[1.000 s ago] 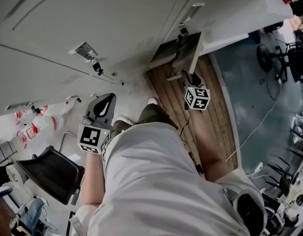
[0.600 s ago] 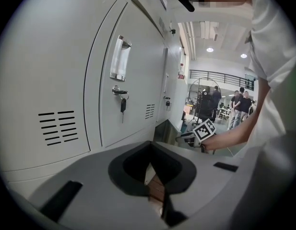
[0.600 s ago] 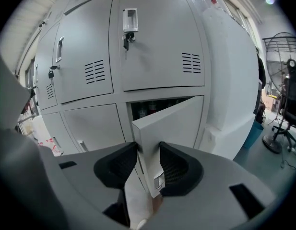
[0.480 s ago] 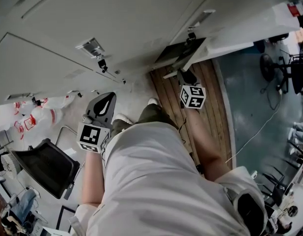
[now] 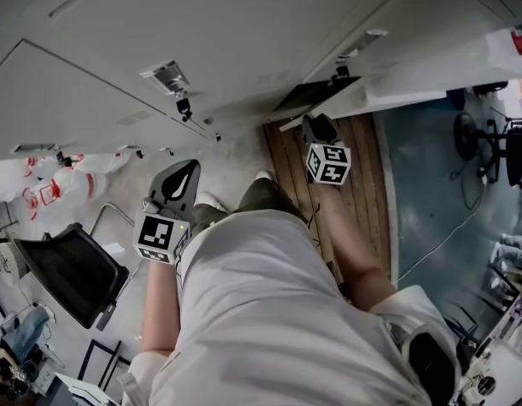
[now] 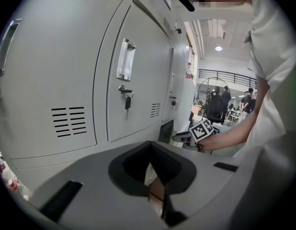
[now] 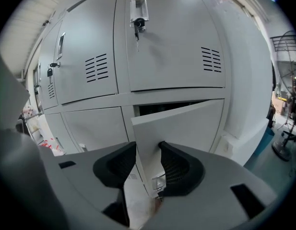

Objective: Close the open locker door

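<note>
The open locker door (image 7: 186,123), in the bottom row at the right-hand end of the grey locker bank (image 7: 171,47), stands slightly ajar. A dark slit shows above its top edge, and its free left edge is swung out toward the person. That free edge sits between the jaws of the right gripper (image 7: 148,147), which have just been opening and stand wide, the right one close against the door's front face and the left one clear of it, so nothing is clamped. The left gripper (image 6: 150,145) hangs idle in front of the neighbouring lockers, its jaws together on nothing. The closing push looks nearly done. The next move appears to call for a last nudge on the door's face until it sits flush, then drawing the right gripper clear of the edge.
</note>
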The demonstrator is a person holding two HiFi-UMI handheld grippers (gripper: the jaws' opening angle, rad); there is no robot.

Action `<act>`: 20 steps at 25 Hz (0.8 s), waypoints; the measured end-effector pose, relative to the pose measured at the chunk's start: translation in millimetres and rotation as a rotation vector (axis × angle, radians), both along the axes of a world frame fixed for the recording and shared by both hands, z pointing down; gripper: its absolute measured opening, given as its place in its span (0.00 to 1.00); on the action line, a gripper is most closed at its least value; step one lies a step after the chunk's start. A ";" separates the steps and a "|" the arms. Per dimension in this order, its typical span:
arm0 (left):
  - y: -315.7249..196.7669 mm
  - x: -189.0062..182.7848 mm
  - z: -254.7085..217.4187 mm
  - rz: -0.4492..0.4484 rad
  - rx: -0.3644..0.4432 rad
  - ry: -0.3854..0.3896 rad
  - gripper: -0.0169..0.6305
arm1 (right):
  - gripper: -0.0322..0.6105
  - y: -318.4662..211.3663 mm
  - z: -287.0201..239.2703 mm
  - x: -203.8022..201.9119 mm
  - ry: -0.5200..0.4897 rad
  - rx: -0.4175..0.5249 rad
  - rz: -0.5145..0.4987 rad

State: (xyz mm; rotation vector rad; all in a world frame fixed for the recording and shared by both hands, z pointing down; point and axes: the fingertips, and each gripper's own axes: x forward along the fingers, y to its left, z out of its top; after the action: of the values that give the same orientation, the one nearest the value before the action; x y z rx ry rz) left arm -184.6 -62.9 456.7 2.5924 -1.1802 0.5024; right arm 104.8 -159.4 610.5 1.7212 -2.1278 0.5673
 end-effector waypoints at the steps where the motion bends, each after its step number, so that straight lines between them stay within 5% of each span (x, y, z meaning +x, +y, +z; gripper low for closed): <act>1: 0.3 -0.5 -0.1 -0.008 0.000 -0.001 0.03 | 0.31 -2.8 -0.1 -2.6 -0.001 0.001 -0.010; 20: -1.4 -12.2 5.1 -0.156 -0.016 -0.011 0.03 | 0.28 -55.2 -1.3 -26.6 0.002 0.031 -0.110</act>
State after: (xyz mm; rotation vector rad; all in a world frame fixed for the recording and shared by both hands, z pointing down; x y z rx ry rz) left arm -196.8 -64.3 461.9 2.4610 -1.3628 0.4909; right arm 78.2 -214.7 609.2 1.6074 -2.2244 0.5041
